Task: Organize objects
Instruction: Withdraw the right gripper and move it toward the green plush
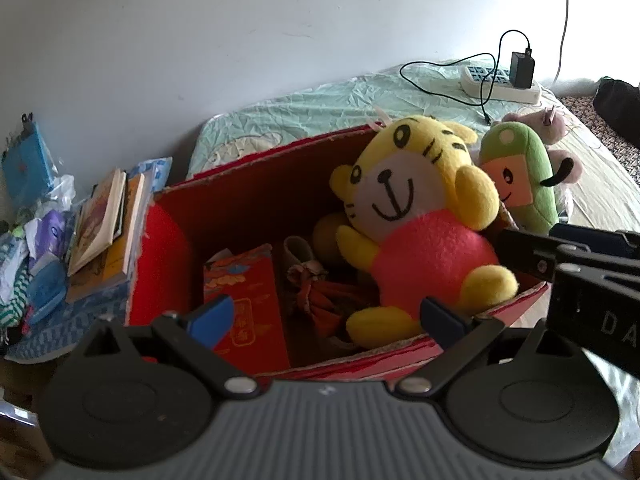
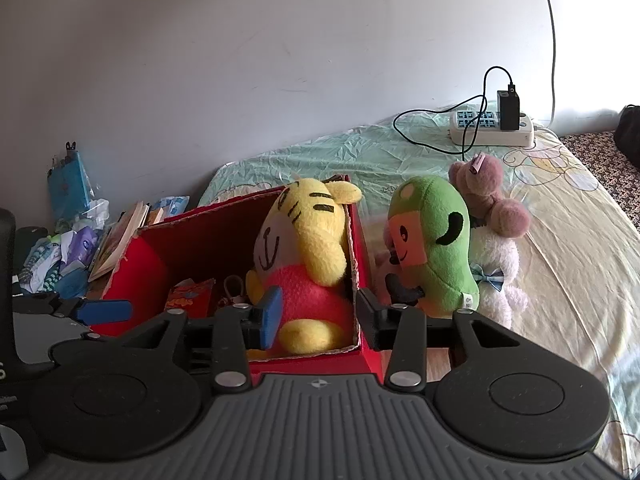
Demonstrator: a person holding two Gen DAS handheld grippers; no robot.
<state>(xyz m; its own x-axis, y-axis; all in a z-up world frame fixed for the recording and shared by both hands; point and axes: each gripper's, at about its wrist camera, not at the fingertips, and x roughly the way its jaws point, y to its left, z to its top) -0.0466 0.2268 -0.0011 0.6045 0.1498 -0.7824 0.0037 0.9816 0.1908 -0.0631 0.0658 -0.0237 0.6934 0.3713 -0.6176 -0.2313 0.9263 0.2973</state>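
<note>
My left gripper (image 1: 326,318) hangs spread and empty over the red cardboard box (image 1: 256,184) – my right gripper (image 2: 318,320) gapes too, straddling its right wall. The yellow tiger plush (image 1: 416,224) sits inside; the green plush (image 2: 434,248) stands just outside.

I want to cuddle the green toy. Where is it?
The green plush toy stands on the bed just outside the red box's right wall, in both views, beside the yellow tiger and in front of a pink plush.
</note>
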